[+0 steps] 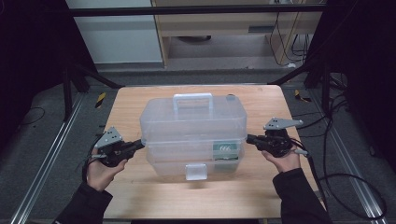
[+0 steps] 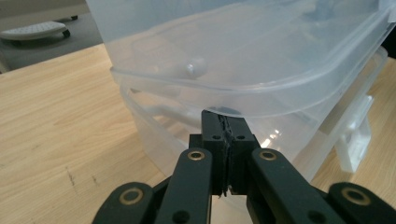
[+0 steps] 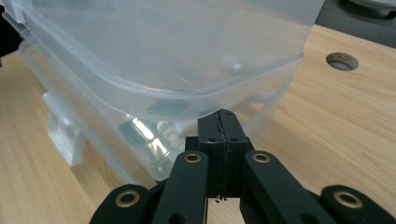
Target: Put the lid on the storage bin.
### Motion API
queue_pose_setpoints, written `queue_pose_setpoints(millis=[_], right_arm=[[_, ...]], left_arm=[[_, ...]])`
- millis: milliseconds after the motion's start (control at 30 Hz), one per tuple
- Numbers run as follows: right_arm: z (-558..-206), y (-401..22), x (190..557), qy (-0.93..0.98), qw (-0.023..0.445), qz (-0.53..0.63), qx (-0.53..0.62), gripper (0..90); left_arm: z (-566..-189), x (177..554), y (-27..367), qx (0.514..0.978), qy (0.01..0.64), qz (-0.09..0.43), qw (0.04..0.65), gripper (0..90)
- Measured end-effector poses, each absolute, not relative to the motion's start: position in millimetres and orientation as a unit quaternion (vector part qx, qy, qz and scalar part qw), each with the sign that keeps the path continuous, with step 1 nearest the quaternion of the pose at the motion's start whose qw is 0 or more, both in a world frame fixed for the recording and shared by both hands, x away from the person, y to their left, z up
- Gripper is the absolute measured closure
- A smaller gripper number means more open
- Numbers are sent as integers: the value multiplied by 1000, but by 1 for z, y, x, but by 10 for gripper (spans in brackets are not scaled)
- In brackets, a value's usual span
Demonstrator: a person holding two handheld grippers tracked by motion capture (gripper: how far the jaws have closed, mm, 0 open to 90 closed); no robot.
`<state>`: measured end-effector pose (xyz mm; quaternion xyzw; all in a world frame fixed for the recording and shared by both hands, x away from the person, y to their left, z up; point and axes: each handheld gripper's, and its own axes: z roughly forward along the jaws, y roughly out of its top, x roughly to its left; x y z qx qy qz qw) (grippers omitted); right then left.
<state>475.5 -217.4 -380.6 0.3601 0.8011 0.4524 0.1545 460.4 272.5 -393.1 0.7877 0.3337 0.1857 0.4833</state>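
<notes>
Pale wood table (image 1: 140, 196) fills the middle of the high view, and on it, dead centre, sits my clear plastic storage box (image 1: 194, 133): domed lid (image 1: 191, 116) with a carry handle (image 1: 193, 99) on top, a white front latch (image 1: 195, 171) low in the frame, a green label (image 1: 225, 150) on the front wall. Lid looks raised off the base, I judge. My left gripper (image 1: 138, 143) is at the box's left end, my right gripper (image 1: 251, 138) at its right end. Each has its jaws pressed together, tips tucked just under the lid's rim, pinching nothing. To lift well I'd raise both ends evenly, keep the tips under the lip, and not let either side lead, or the lid may twist.
</notes>
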Motion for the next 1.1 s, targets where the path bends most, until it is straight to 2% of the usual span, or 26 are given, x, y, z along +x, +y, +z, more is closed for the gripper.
queue_pose_setpoints(millis=[233,400,600,733,933,1033,1100], right_arm=[[-391,-220,467,808,152,439,361,900],[-399,-221,466,813,147,430,365,900],[-403,-224,469,816,171,408,373,900],[-410,-236,473,803,195,392,404,874],[-426,-250,480,783,221,374,445,697],[-434,-255,483,779,245,362,451,546],[-439,-258,484,776,254,352,458,510]], left_arm=[[-404,459,274,804,332,179,460,875],[-417,463,276,823,337,181,420,890],[-431,474,293,807,381,185,412,883],[-435,479,306,787,409,200,417,844],[-442,483,315,773,430,226,408,728],[-444,484,318,769,437,238,401,627],[-445,485,320,764,443,243,401,566]])
